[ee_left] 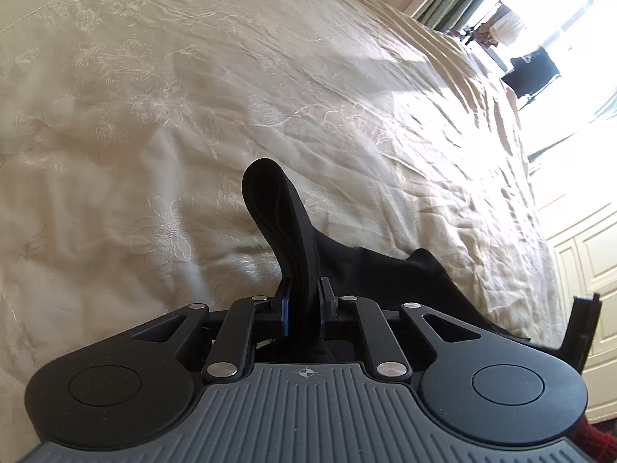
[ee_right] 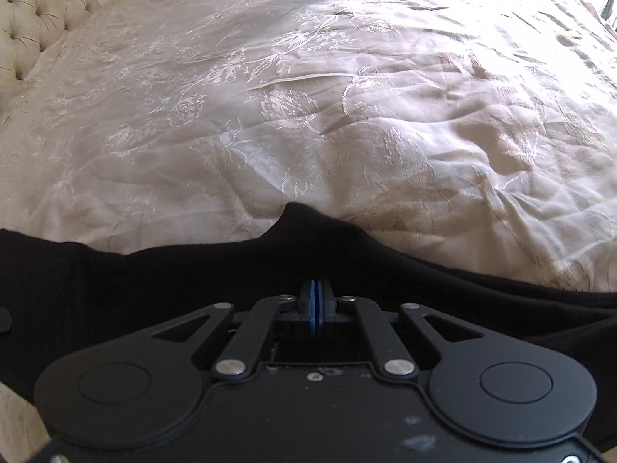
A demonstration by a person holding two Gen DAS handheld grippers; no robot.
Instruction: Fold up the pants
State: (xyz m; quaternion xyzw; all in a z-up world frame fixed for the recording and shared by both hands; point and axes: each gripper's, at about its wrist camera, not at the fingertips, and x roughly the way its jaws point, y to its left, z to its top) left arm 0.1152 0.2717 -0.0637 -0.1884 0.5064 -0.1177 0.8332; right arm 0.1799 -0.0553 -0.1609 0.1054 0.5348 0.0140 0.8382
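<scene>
The black pants [ee_left: 304,227] show in the left wrist view as a thick stacked edge, probably a waistband or hem, standing up in a loop between the fingers of the left gripper [ee_left: 304,303], which is clamped on it; the rest of the cloth trails down to the right over the cream embroidered bedspread [ee_left: 193,96] toward the bed's edge, where a sunlit window [ee_left: 540,19] and white cabinet doors [ee_left: 594,254] lie beyond. Because several layers sit in this pinch, the grip looks secure, so the care here is to keep the layers aligned rather than let one slip out. In the right wrist view the pants [ee_right: 154,281] spread as a dark band across the frame just ahead of the right gripper [ee_right: 317,308], whose blue pads are pressed nearly together; a peak of cloth rises directly above them, so it seems to be pinching a thin edge, though the bite itself is hidden. The tufted headboard [ee_right: 34,11] stands at far left. To fold well, I judge both hands should lift evenly, keep the span between them taut, carry it over flat bedspread, and lay it down without dragging wrinkles.
</scene>
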